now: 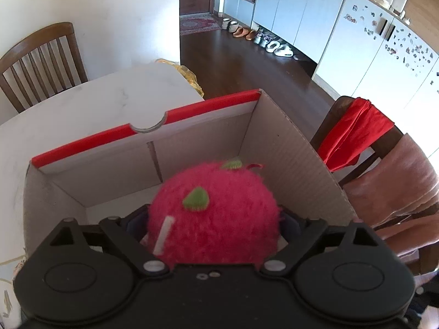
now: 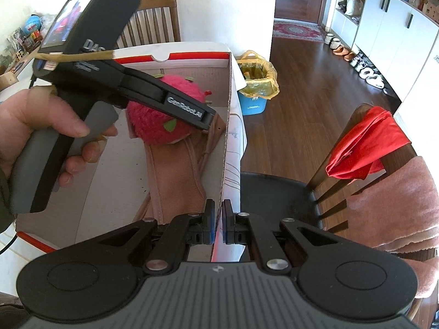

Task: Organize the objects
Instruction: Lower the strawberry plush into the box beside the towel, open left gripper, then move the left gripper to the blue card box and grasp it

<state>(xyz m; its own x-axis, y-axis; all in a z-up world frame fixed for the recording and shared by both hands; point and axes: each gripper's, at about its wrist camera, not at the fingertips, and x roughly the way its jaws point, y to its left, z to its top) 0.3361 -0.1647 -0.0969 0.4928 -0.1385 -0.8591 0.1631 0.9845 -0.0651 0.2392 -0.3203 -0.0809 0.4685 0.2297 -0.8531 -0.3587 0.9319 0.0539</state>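
Observation:
A fluffy pink plush fruit (image 1: 227, 233) with green patches sits inside the red-rimmed cardboard box (image 1: 192, 109). My left gripper (image 1: 214, 218) straddles it with its jaws wide, and a thin gap shows at each pad. In the right wrist view the plush (image 2: 153, 126) rests on a beige padded item (image 2: 175, 181) on the box floor. One left finger (image 2: 189, 109) crosses in front of it, and a hand (image 2: 33, 126) holds the handle. My right gripper (image 2: 218, 224) is shut on the box's near side wall (image 2: 229, 109).
The box stands on a white table (image 1: 96, 104) with a wooden chair (image 1: 41, 60) behind it. To the right, a chair carries a red cloth (image 2: 362, 142) and a pink towel (image 2: 397, 205). A blue bin with a yellow bag (image 2: 255, 82) stands on the wooden floor.

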